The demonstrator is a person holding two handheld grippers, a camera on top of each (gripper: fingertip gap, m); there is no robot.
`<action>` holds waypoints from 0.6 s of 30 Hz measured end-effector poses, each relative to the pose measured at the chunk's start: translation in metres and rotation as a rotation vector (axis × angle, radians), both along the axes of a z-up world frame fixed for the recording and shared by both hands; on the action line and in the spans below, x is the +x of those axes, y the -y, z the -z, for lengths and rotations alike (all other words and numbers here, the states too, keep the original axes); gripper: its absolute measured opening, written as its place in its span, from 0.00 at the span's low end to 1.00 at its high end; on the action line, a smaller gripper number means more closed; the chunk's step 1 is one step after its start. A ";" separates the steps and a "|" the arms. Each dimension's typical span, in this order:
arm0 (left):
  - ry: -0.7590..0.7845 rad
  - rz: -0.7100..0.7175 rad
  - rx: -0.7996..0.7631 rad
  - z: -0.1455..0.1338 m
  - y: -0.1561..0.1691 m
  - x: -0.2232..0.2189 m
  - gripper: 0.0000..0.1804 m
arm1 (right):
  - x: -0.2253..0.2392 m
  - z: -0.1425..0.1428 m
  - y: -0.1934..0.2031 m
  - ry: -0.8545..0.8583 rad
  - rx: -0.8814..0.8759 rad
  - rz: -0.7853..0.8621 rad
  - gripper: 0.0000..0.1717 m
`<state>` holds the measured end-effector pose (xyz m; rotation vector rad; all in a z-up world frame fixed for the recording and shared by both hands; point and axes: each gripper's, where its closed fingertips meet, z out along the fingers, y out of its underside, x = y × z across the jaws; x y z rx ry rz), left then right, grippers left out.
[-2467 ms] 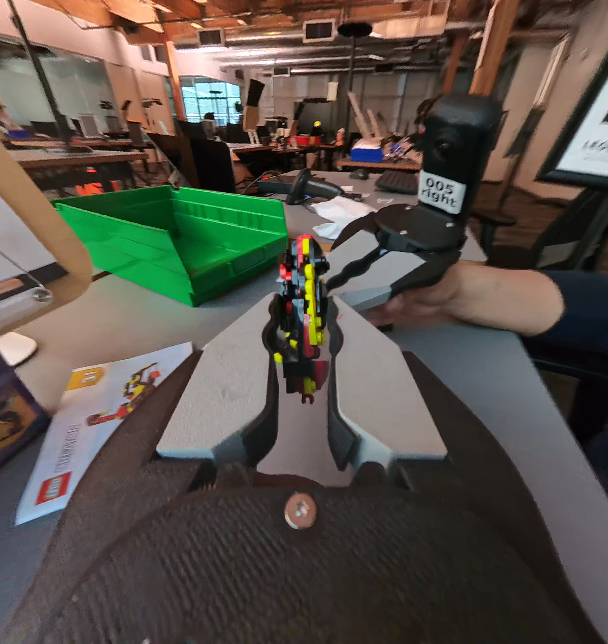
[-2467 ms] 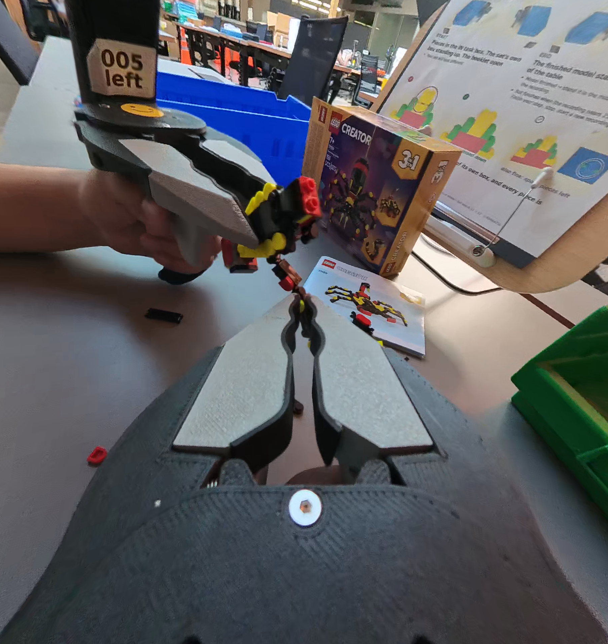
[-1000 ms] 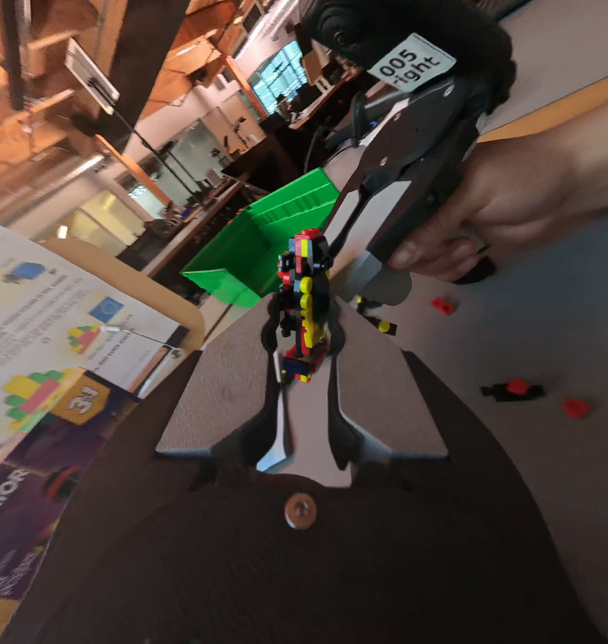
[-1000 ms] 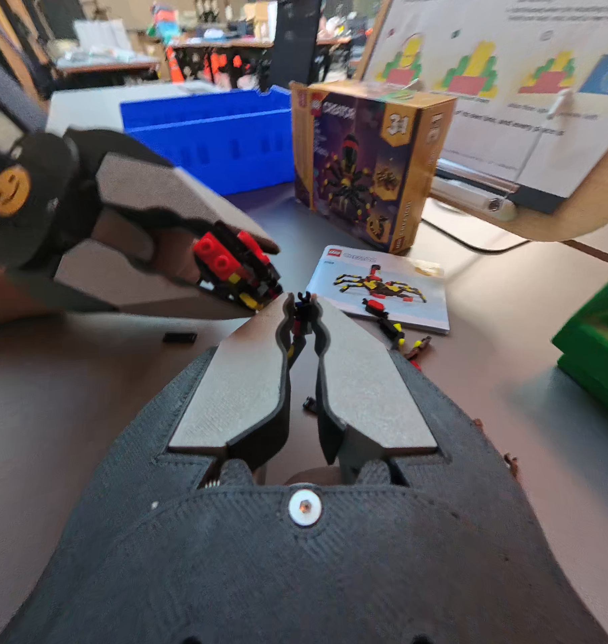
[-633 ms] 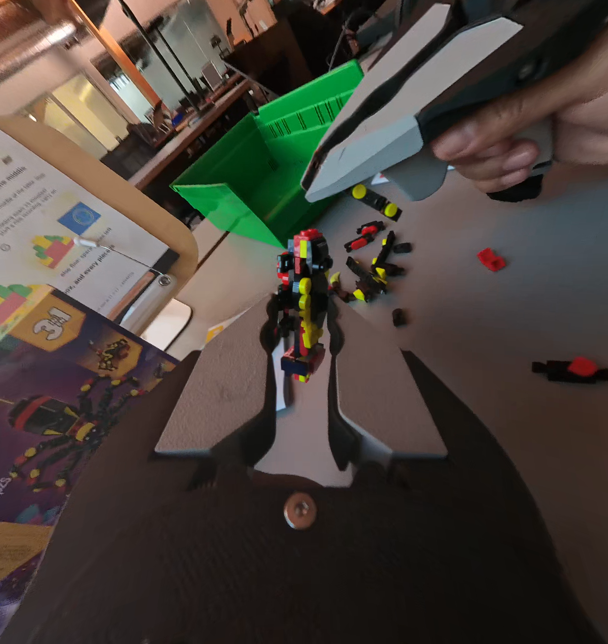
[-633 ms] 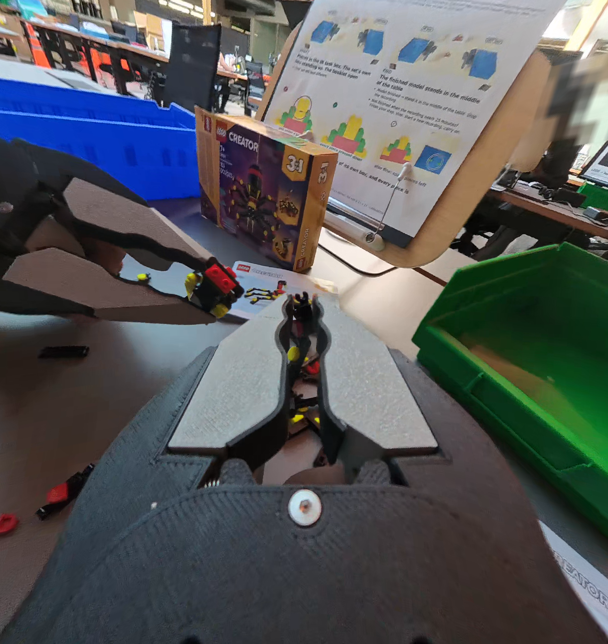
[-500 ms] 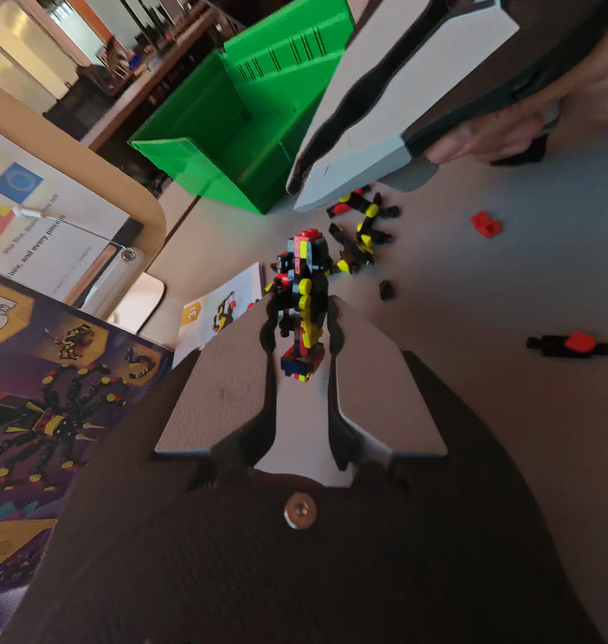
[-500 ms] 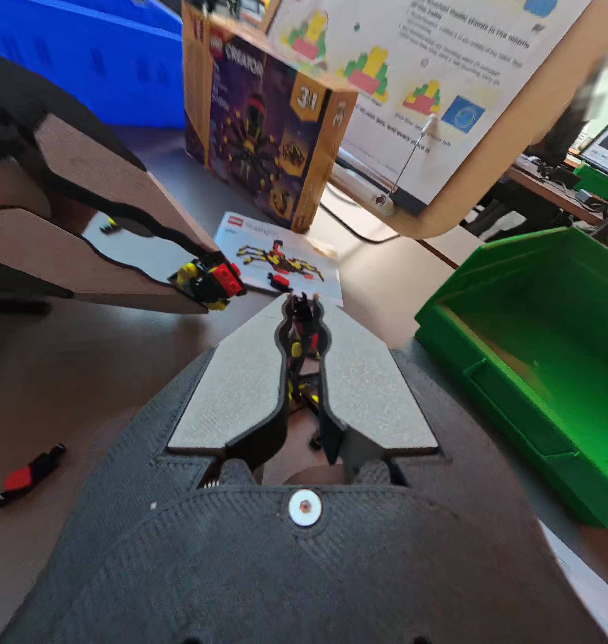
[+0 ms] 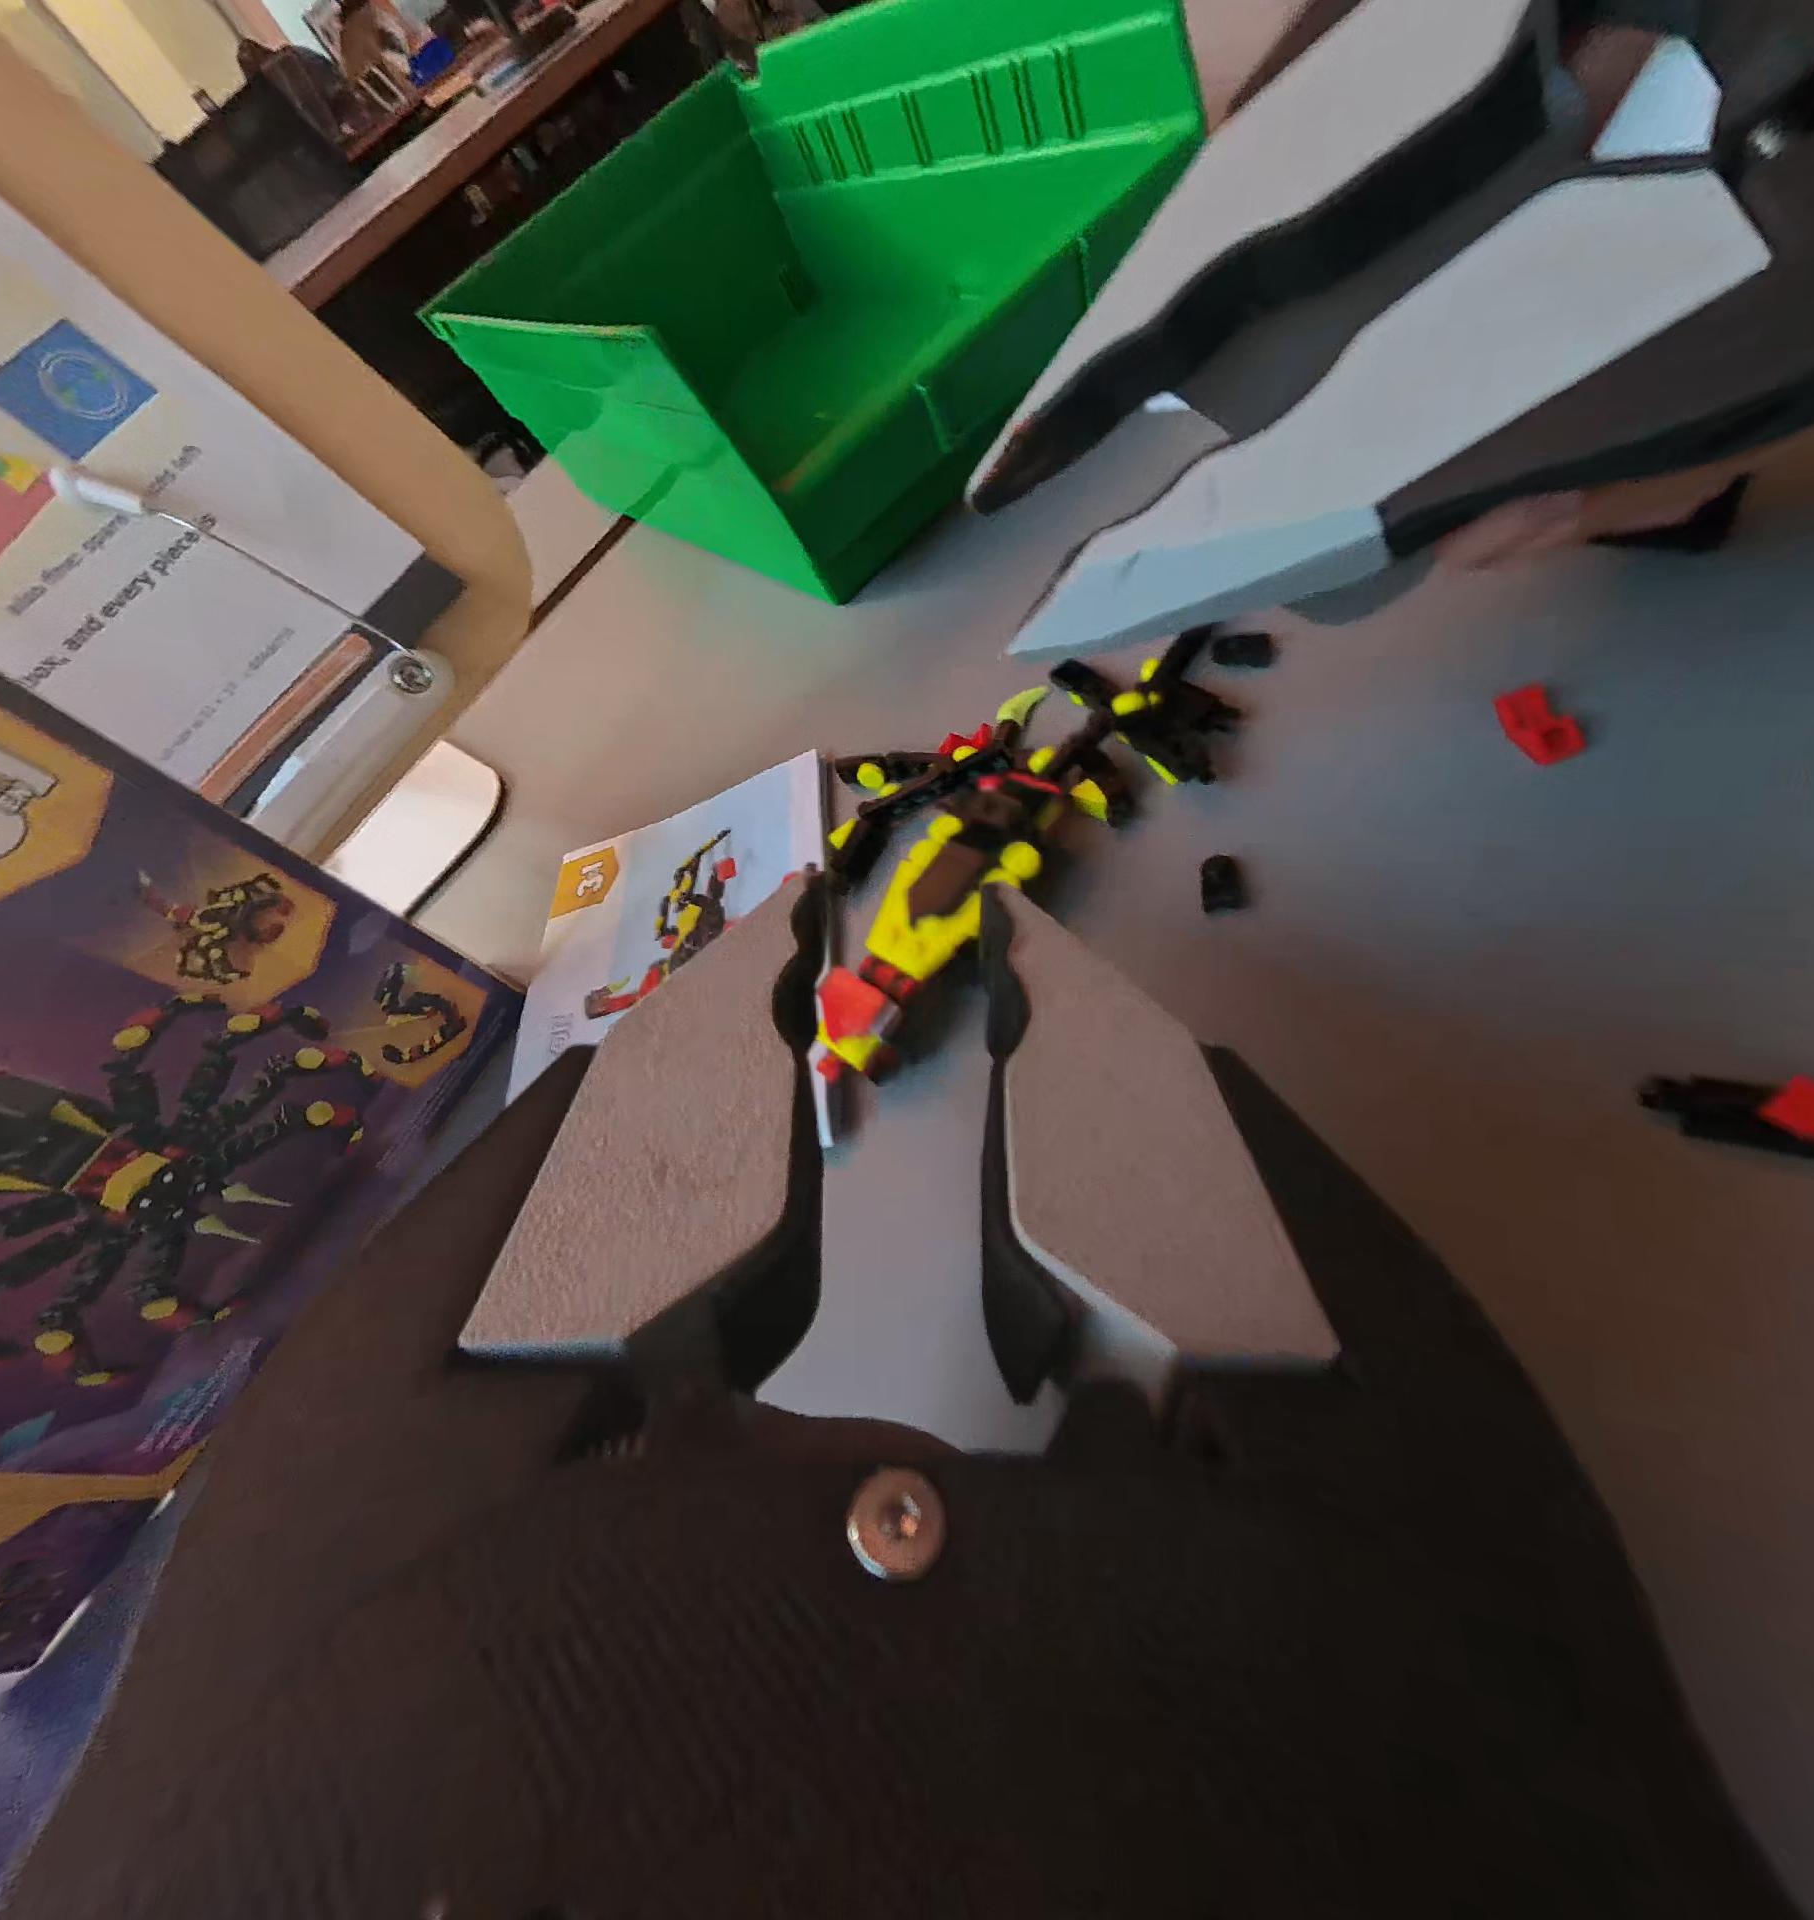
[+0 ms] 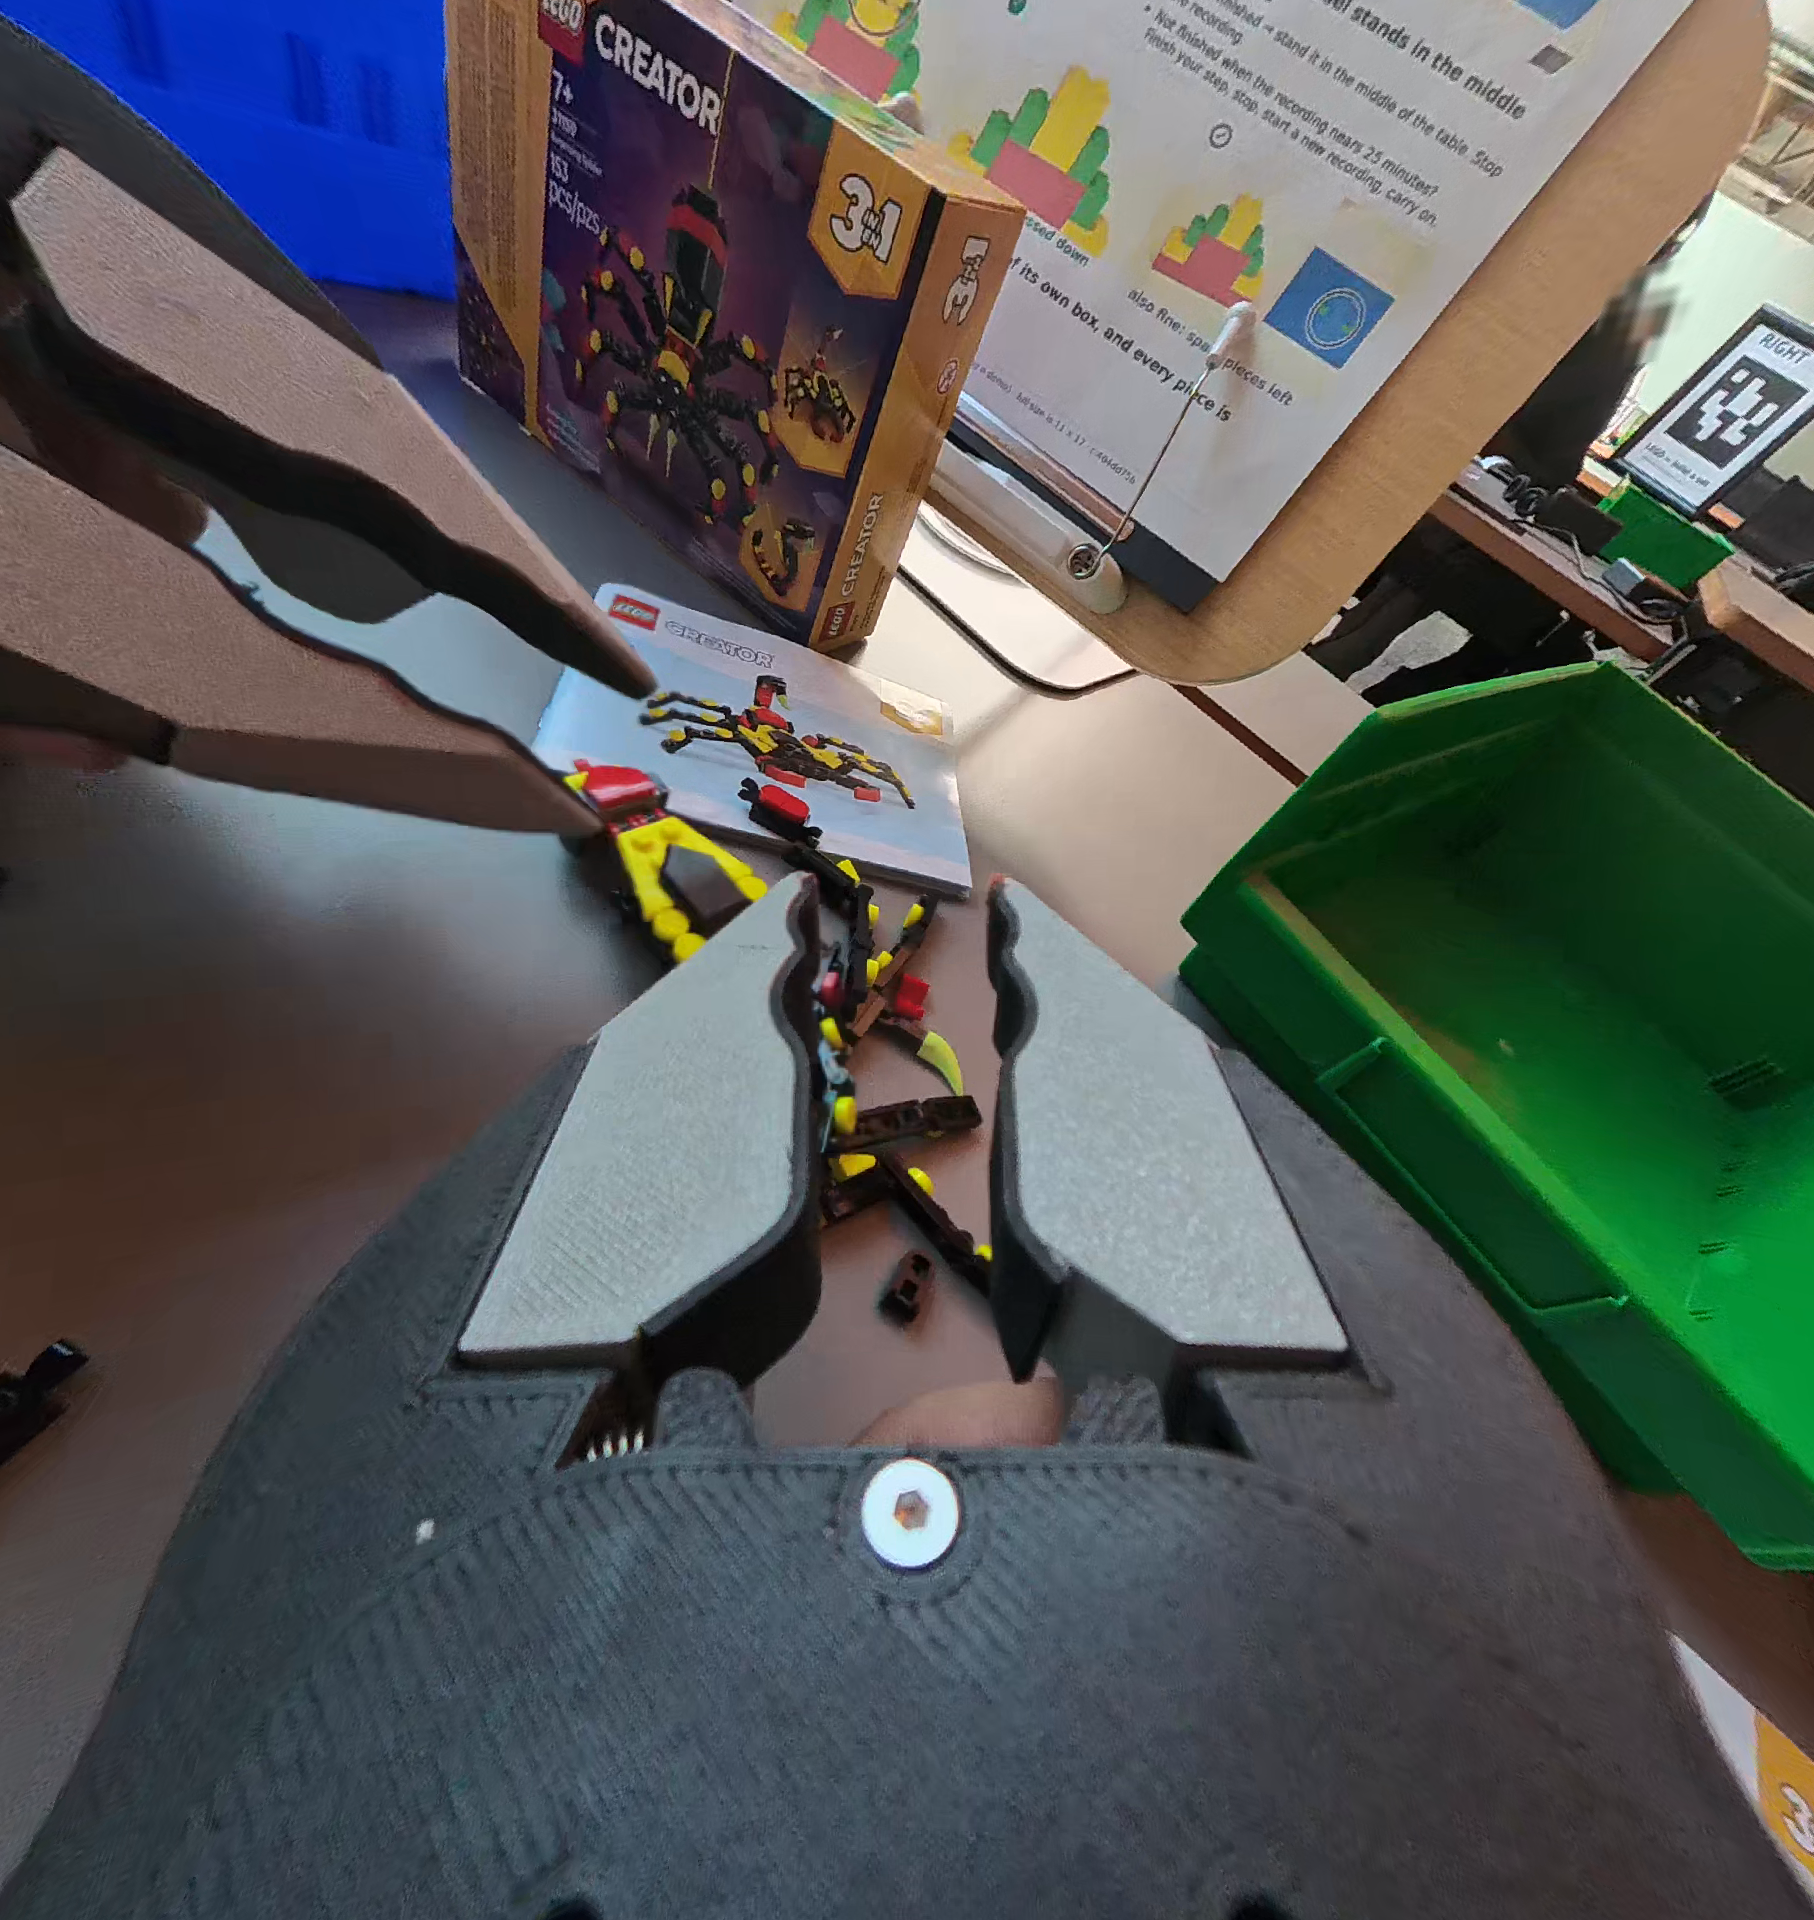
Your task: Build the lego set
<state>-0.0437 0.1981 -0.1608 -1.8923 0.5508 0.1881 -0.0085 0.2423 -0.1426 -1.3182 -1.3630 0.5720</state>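
Observation:
My left gripper (image 9: 898, 904) is open just above the grey table (image 9: 1402, 935). A yellow, red and black brick body (image 9: 934, 914) lies on the table between its tips, and the pads do not press on it. In the right wrist view the left gripper (image 10: 607, 748) stands wide open with the body (image 10: 674, 873) by its lower fingertip. My right gripper (image 10: 898, 894) is open over a loose pile of black and yellow leg pieces (image 10: 872, 1039) on the table. The left wrist view also shows the pile (image 9: 1090, 748) under the open right gripper (image 9: 1007, 566).
An instruction booklet (image 10: 830, 727) lies just beyond the pieces, with the set's box (image 10: 726, 312) and a clipboard stand (image 10: 1402, 416) behind. A green bin (image 10: 1505, 1039) stands right, a blue bin (image 10: 259, 104) far left. Small loose pieces (image 9: 1537, 717), (image 9: 1765, 1112), (image 9: 1220, 883) lie scattered. There is about 7 cm between the tips of the two grippers.
Both grippers came down to the table and opened. The left let go of the brick body, which now lies flat. The right let go of its small black and yellow piece among the leg pieces.

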 end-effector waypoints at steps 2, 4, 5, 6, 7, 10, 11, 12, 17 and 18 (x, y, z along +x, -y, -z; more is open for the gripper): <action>0.059 0.007 0.107 -0.018 -0.003 0.000 0.11 | 0.001 -0.001 -0.002 -0.005 -0.006 0.015 0.17; 0.102 0.012 0.175 -0.029 -0.006 -0.001 0.03 | 0.003 -0.003 -0.005 -0.016 -0.021 0.024 0.18; 0.104 0.006 0.188 -0.031 -0.008 -0.003 0.03 | 0.003 -0.003 -0.006 -0.022 -0.031 0.028 0.18; 0.098 -0.004 0.198 -0.031 -0.010 -0.005 0.04 | 0.004 -0.004 -0.008 -0.029 -0.041 0.032 0.18; 0.091 -0.010 0.197 -0.031 -0.011 -0.006 0.04 | 0.005 -0.006 -0.009 -0.037 -0.047 0.038 0.18; 0.094 -0.030 0.223 -0.035 -0.010 -0.011 0.04 | 0.006 -0.007 -0.014 -0.046 -0.053 0.054 0.19; 0.083 -0.041 0.240 -0.037 -0.010 -0.015 0.04 | 0.006 -0.006 -0.015 -0.043 -0.055 0.058 0.18; 0.065 -0.057 0.252 -0.037 -0.009 -0.020 0.03 | 0.007 -0.004 -0.017 -0.039 -0.060 0.061 0.18; 0.066 -0.124 0.277 -0.041 -0.011 -0.046 0.01 | 0.009 -0.004 -0.026 -0.082 -0.194 0.036 0.15; 0.079 -0.132 0.285 -0.043 -0.012 -0.051 0.01 | 0.010 -0.006 -0.029 -0.106 -0.233 0.028 0.14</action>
